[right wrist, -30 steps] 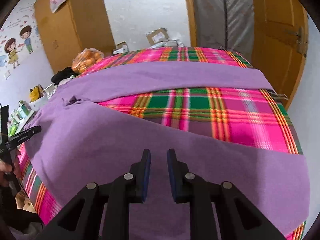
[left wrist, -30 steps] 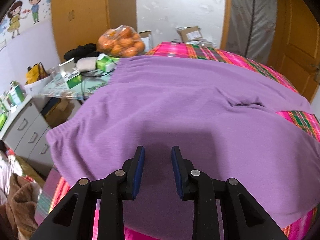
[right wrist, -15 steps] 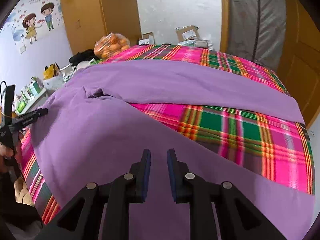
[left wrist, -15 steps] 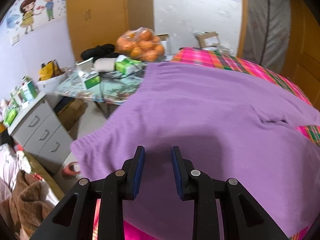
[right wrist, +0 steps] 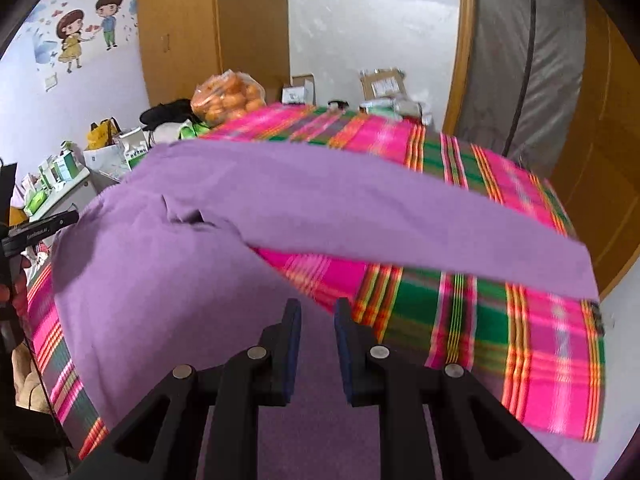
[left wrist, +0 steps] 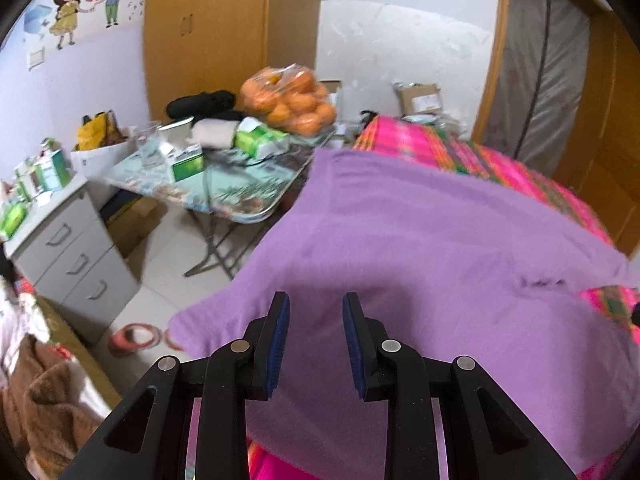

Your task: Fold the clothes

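Purple trousers [right wrist: 168,280] lie spread, legs apart, on the plaid bed [right wrist: 460,320]; both grippers, left [left wrist: 313,340] and right [right wrist: 318,344], hover with fingers parted, empty, so folding needs a hem grasped.

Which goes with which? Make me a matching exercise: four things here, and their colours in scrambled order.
Things:
1. trousers
2. bedspread
3. bag of fruit
4. drawer unit

Colours:
a. orange
b. grey
c. purple
d. pink and green plaid

Pairs: 1-c, 2-d, 3-a, 4-b
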